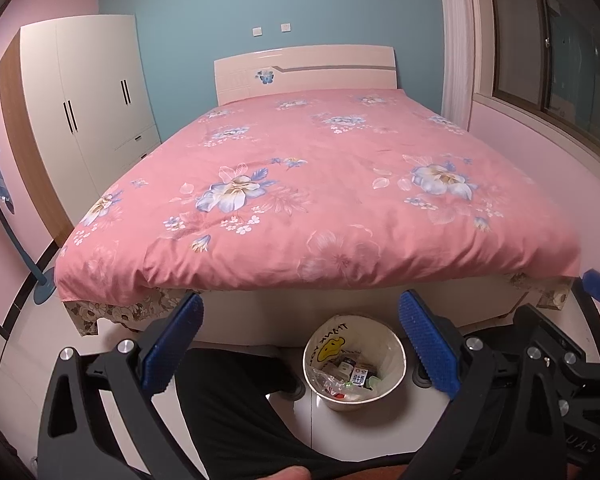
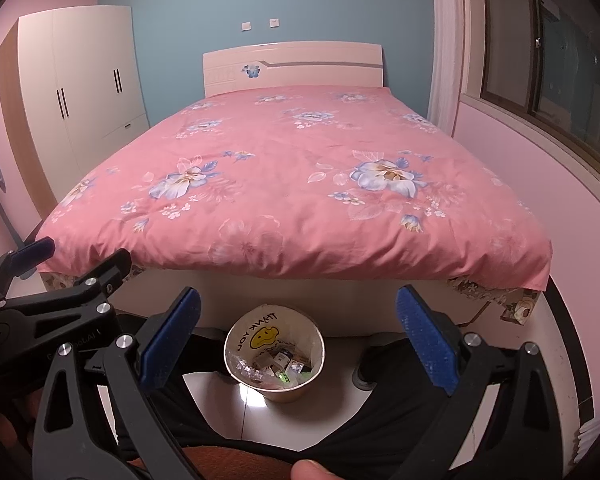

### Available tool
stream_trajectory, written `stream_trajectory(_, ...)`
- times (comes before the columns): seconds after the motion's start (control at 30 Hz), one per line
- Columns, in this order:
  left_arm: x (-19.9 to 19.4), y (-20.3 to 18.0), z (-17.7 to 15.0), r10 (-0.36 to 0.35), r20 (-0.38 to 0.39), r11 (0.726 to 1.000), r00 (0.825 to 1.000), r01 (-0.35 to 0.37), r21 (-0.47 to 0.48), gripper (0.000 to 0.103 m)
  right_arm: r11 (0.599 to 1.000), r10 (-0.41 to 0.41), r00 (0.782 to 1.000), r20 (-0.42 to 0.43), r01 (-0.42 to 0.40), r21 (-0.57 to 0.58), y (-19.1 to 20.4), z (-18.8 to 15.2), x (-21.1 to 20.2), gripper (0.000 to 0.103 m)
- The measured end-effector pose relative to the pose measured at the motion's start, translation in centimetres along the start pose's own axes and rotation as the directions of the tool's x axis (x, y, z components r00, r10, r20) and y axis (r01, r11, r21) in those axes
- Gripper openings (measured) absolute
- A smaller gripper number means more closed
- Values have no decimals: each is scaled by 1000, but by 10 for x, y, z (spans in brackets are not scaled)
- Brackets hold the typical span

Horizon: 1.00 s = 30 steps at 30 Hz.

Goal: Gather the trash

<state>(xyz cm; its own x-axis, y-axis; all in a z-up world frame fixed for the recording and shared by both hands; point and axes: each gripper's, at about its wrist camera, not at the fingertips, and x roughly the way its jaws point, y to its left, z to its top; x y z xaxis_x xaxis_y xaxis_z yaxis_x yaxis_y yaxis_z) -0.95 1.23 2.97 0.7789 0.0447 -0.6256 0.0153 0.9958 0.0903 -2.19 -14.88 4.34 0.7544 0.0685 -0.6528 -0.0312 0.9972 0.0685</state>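
- The left gripper (image 1: 300,344) stood wide open with nothing between its blue-padded fingers (image 1: 428,348); the pads were spread well apart.
- The right gripper (image 2: 298,340) was likewise spread wide and empty, its blue pads (image 2: 172,336) framing the floor at the foot of the bed.
- The trash bin (image 1: 354,394), a small round pale one lined with a bag (image 1: 332,340) printed with a yellow smiley face and "THANK YOU", sat on the tiled floor (image 1: 300,420) just in front of the bed base.
- In the left wrist view the bin lay between the two fingers, nearer the right-hand pad and below the fingertips.
- In the right wrist view the bin (image 2: 274,390) lay between the fingers, a little toward the left-hand pad, again lower than the tips.
- Inside the bin lay the trash (image 1: 352,376): small cartons, clear plastic wrappers and a green-marked item, heaped at the bottom.
- Neither gripper touched the bin or its contents.
- The person's legs in black trousers (image 1: 228,408) stood on either side of the bin.
- The bed (image 1: 308,184) carried a pink floral cover spread flat, and no loose litter could be made out on it.
- A white wardrobe (image 1: 84,108) stood at the left wall, and a window (image 1: 560,60) ran along the right.
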Motion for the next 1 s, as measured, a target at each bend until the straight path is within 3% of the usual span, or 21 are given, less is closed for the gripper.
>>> stream_trajectory(1.0,1,4,-1,7,-9,1000,1000,-7,12,99,1000,14,1000,-23,-14,-1,0,-3,8,96)
